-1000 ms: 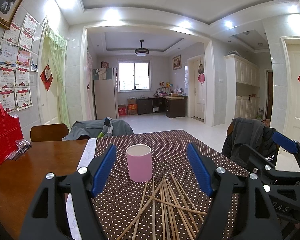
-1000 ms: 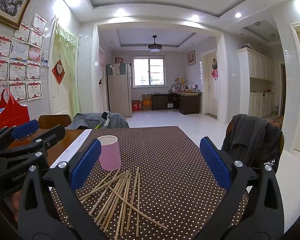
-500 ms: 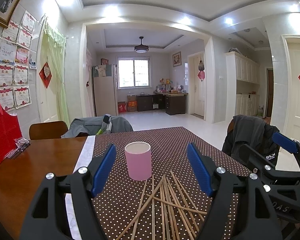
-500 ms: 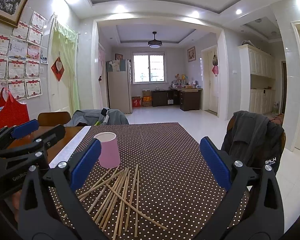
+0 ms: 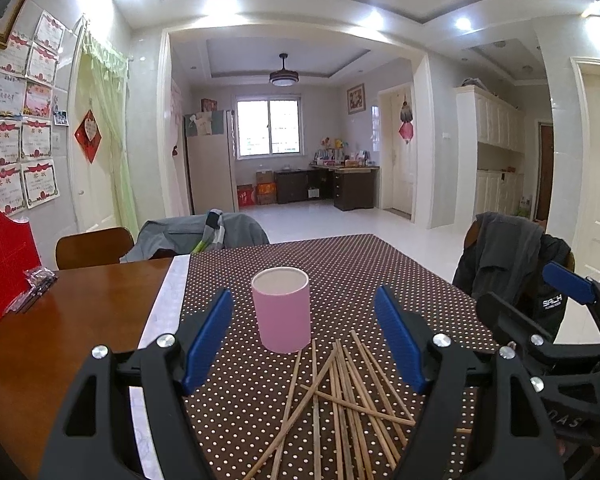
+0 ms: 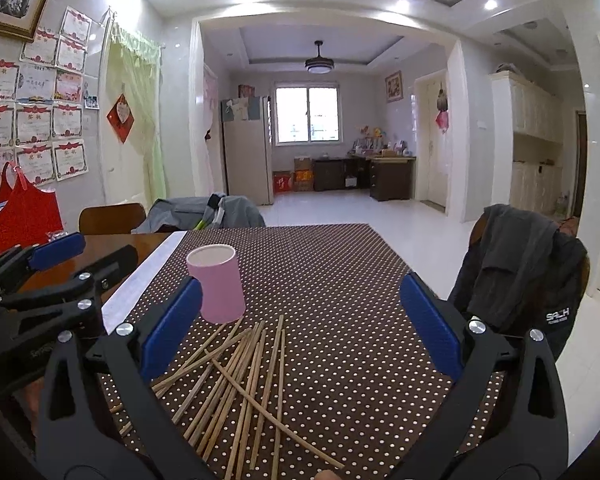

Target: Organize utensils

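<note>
Since the frame a second back: both views shifted slightly, pink cup [image 5: 281,309] now larger and a little higher in the left wrist view, chopsticks [image 5: 342,394] showing more length; cup and sticks themselves unmoved on the cloth.

Largest first. Brown wooden table [image 5: 88,312], bare at the 9 o'clock side of the left view. Dark brown polka-dot tablecloth [image 5: 340,272] over the rest, running to 12 o'clock. Grey jacket [image 6: 516,264] draped over a chair at 3 o'clock of the cloth. Second grey garment [image 5: 196,232] over a chair at the far edge, about 11 o'clock. Red bag [image 5: 4,268] at 9 o'clock on the bare wood.

Left gripper [image 5: 304,334]: jaws spread wide, nothing between the blue pads, raised above the cloth with the cup framed between the fingers. Right gripper [image 6: 300,320]: jaws likewise spread wide, empty, raised above the stick pile; seen at 3 o'clock in the left view, as left gripper sits at 9 o'clock in the right view.

Pink cup: upright, open mouth up, standing on the cloth at 12 o'clock of the pile, nearest stick tips just at its base. Chopsticks: loose, criss-crossed, lying flat on the cloth, mostly pointing toward the cup, a few crossing diagonally.
</note>
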Motion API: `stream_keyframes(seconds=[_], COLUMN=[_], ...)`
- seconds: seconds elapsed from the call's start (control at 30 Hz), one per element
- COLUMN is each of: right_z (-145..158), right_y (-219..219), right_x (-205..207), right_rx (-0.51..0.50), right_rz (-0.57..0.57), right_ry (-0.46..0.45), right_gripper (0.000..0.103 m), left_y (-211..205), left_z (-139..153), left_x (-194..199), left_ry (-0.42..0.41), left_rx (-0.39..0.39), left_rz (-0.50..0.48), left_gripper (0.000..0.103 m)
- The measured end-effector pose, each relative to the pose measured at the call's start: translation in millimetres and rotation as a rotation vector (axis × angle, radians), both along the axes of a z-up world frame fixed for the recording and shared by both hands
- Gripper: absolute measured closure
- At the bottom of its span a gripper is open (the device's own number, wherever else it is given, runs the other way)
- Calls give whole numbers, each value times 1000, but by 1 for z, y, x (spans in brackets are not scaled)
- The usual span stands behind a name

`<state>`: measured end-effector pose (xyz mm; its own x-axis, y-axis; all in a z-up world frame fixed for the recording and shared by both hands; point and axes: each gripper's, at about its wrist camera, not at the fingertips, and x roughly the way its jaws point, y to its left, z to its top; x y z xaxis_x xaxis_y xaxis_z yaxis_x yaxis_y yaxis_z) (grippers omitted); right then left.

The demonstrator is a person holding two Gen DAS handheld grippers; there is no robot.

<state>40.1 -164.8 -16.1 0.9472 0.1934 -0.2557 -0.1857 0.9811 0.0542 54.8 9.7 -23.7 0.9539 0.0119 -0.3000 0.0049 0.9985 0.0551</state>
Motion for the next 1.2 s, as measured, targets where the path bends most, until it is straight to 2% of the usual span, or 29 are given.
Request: stream_keyframes(seconds=[0.23, 0.4, 0.5, 0.6, 0.8, 0.97, 1.07, 1.2], right_z=[-4, -13, -21, -30, -55, -75, -89, -97], right_y=[-1, -1, -1, -3, -10, -22, -28, -23], right_x=[17, 36, 47, 58, 83, 102, 108, 113], right_rx=[21, 44, 28, 10, -98, -135, -125, -143], right_rz=[23, 39, 50, 75, 57, 62, 103, 131], right_ry=[55, 149, 195, 251, 341, 441, 505, 530], right_gripper=[6, 6, 6, 6, 6, 6, 6, 6], left_y=[-2, -3, 3, 12, 43, 55, 55, 48], left_z=[-5, -17, -27, -39, -76, -108, -118, -118], left_x=[18, 37, 52, 66, 97, 111, 111, 108], left_ry=[32, 95, 172, 243, 460, 609, 648, 647], left_rx=[25, 47, 36, 46, 21, 50, 58, 56], left_rz=[-16, -35, -88, -101, -123, -133, -142, -187], left_gripper=[31, 31, 31, 31, 31, 31, 31, 31])
